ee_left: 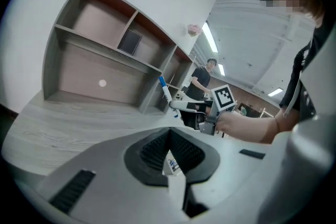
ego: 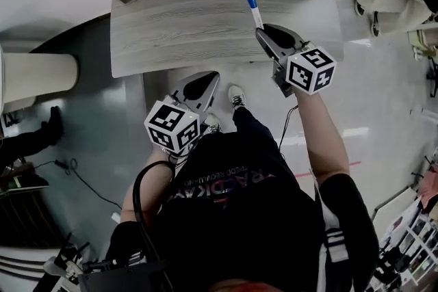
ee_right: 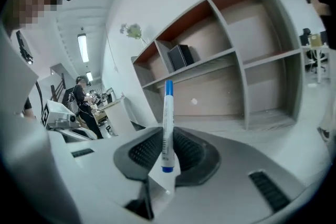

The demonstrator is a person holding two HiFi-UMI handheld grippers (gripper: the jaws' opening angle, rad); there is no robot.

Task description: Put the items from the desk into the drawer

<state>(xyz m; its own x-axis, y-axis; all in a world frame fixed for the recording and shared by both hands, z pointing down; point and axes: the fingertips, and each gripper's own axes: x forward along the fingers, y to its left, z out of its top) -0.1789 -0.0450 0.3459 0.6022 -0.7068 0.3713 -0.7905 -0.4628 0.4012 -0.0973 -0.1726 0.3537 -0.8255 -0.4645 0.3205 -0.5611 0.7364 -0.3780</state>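
Right now the pen [ee_right: 167, 118] is not lying on the table [ego: 178, 31]. It is up in the air, in the right claw [ego: 265, 31], above the right end of the table and close to its near edge. The claw is partly closed, and its two dark pads press on the sides of the pen. The pen stands almost straight up across the pads. Its blue cap is at the top, past the tips of the claw, and its short end sticks out below.

We cannot see the drawer in any view. We think it sits under the near edge of the table, so the pen would have to go down and toward us to get in.

The left claw [ee_left: 169, 134] is shut, with its tips together and nothing in it. It hangs just off the near edge of the table, near the middle, lower than the right one. We think it is the nearer one to pull a drawer open, since the right claw is busy with the pen.

The shelf [ee_right: 226, 55] stands along the far edge of the table.
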